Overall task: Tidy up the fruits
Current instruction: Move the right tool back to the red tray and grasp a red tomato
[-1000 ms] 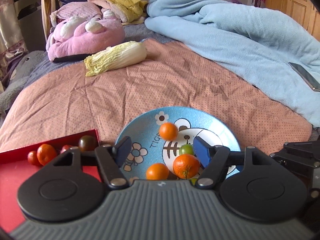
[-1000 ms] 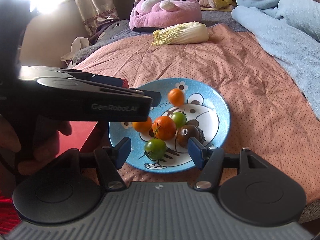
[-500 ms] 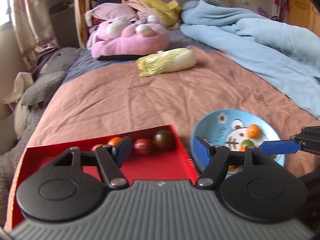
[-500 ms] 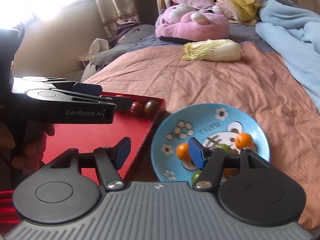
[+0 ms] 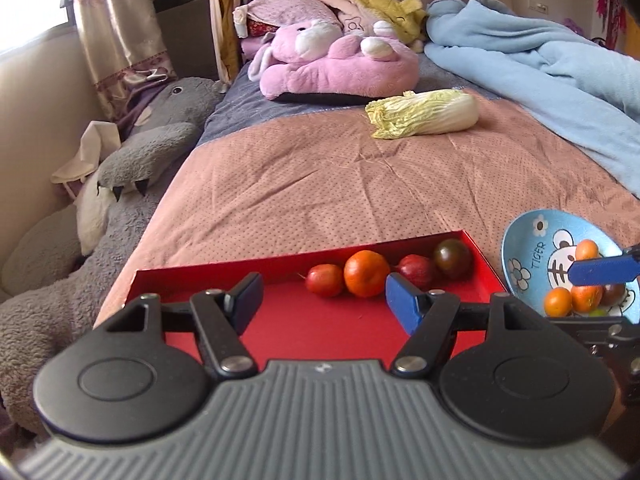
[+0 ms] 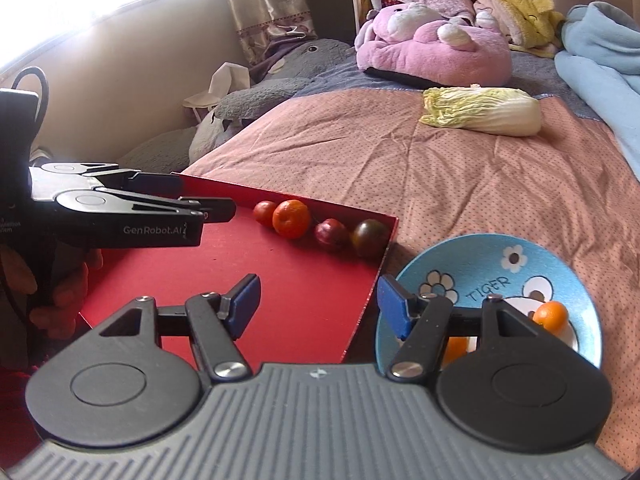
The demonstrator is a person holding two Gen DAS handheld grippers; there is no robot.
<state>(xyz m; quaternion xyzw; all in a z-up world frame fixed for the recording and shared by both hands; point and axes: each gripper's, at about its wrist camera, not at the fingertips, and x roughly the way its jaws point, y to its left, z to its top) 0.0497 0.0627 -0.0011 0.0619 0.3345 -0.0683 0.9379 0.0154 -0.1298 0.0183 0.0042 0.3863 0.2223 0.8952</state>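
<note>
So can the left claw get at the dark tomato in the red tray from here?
Probably yes. The left claw is open and empty over the red tray, and the dark tomato sits at the far right corner, uncovered, with only the red fruit beside it.

Your left gripper (image 5: 322,298) and right gripper (image 6: 318,306) both gape empty, side by side, angled down.

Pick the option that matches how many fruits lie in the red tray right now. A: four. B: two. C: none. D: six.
A: four fruits line the far wall of the red tray: a small red one, an orange one, a dark red one and a dark brownish one.
</note>
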